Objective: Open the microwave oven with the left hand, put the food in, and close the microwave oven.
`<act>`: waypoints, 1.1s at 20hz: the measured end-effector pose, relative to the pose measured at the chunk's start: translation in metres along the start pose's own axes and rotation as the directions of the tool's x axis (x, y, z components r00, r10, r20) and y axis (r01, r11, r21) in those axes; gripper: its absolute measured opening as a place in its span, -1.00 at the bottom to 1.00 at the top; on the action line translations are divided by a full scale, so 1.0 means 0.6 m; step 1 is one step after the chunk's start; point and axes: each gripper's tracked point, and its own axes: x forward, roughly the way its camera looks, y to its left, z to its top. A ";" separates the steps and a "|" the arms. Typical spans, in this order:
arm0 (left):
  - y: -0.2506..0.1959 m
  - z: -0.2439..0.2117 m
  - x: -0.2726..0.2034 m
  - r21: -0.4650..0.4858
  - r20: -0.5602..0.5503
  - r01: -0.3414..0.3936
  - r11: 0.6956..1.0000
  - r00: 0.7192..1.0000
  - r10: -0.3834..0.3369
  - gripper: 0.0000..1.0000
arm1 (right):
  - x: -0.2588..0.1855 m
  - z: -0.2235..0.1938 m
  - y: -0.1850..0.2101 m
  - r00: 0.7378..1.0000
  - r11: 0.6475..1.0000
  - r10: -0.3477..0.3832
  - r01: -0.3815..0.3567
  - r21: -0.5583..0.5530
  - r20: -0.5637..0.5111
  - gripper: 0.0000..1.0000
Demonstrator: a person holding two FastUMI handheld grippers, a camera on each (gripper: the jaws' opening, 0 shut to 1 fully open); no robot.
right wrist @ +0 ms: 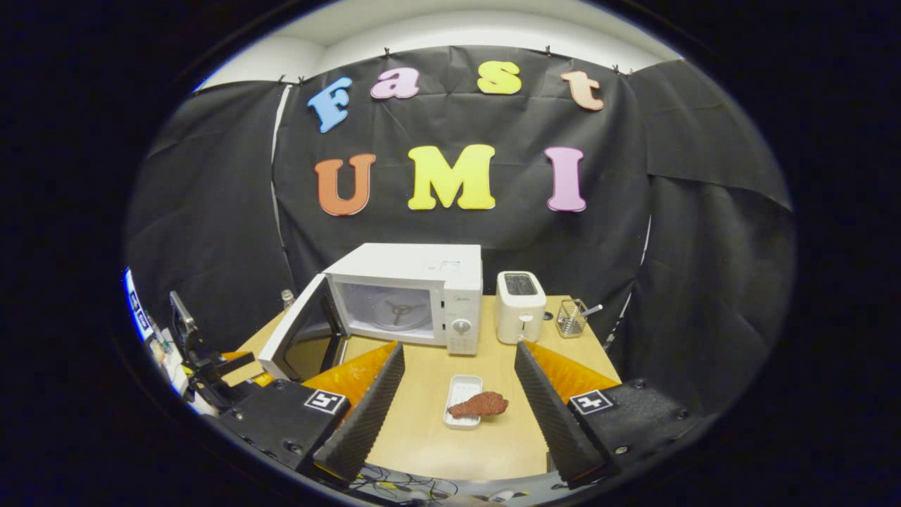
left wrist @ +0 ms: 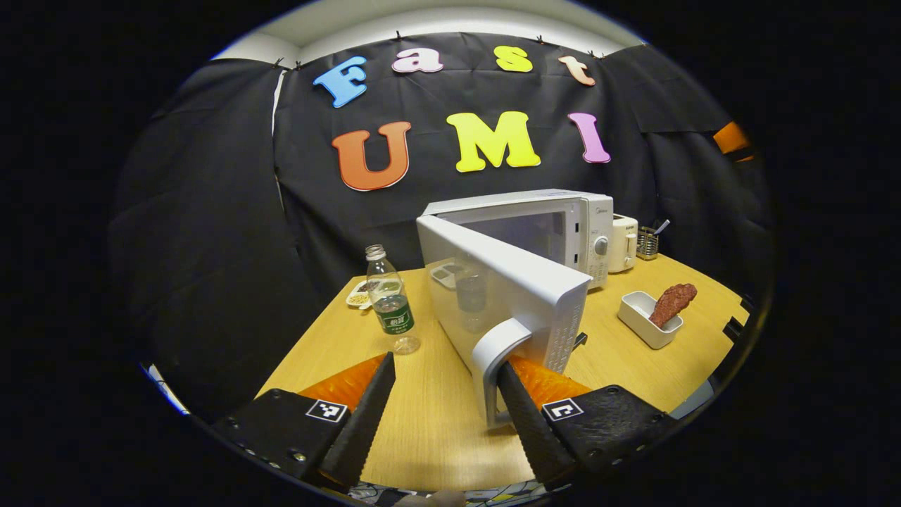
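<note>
Spread fingers frame white tray holding food.

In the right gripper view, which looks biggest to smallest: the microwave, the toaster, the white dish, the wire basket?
1. microwave
2. toaster
3. white dish, though it sits nearer the camera, so its place below the toaster is unsure
4. wire basket

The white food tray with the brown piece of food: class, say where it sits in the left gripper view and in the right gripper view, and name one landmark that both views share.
Left gripper view: the food tray lies at right on the table, right of the open microwave door.
Right gripper view: the food tray lies low at centre, in front of the microwave.
Shared landmark: the toaster, right of the microwave.
</note>
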 end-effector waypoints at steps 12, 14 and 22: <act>0.140 -0.032 -0.056 -0.039 -0.051 -0.121 0.992 0.992 0.119 0.89 | 0.057 -0.079 0.002 0.996 0.999 0.027 -0.023 0.042 -0.091 0.87; 0.138 -0.033 -0.071 -0.040 -0.050 -0.134 0.990 0.990 0.132 0.87 | 0.074 -0.096 -0.008 0.994 0.996 0.041 -0.033 0.078 -0.105 1.00; 0.083 -0.014 -0.135 -0.055 -0.052 -0.143 0.988 0.989 0.140 0.90 | 0.196 -0.255 -0.077 0.932 0.956 0.170 -0.076 0.284 -0.322 0.92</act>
